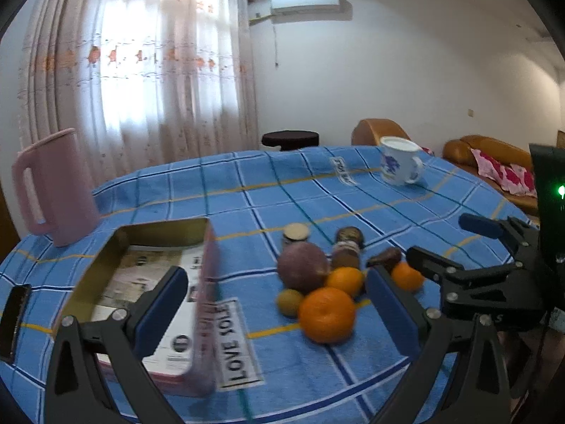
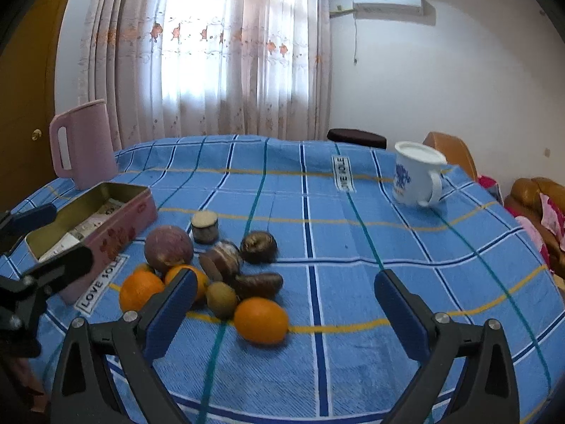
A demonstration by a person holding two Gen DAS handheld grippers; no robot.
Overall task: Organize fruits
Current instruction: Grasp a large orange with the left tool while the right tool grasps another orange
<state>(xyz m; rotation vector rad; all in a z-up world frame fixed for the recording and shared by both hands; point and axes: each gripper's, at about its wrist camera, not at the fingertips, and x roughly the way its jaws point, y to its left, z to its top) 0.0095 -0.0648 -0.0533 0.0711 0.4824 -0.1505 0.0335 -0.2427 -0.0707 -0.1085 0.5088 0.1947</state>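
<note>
Approach step: both tools hang wide and empty over the fruit pile, nothing yet grasped.

The left tool (image 1: 279,304) and right tool (image 2: 286,304) face oranges (image 2: 260,319) at lower centre; the tin (image 2: 106,219), long axis running toward upper left, lies open-topped at left of the desk (image 2: 388,240). Next move: close on one fruit.

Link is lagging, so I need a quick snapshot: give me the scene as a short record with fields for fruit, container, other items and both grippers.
fruit: loose pile on the blue checked tablecloth; three oranges, nearest to the right gripper at, a round purple fruit, a small green fruit, dark brown pieces
container: open pink tin, beside the pile, no fruit inside
other items: pink jug, white mug
left gripper: open, empty
right gripper: open, empty
</note>
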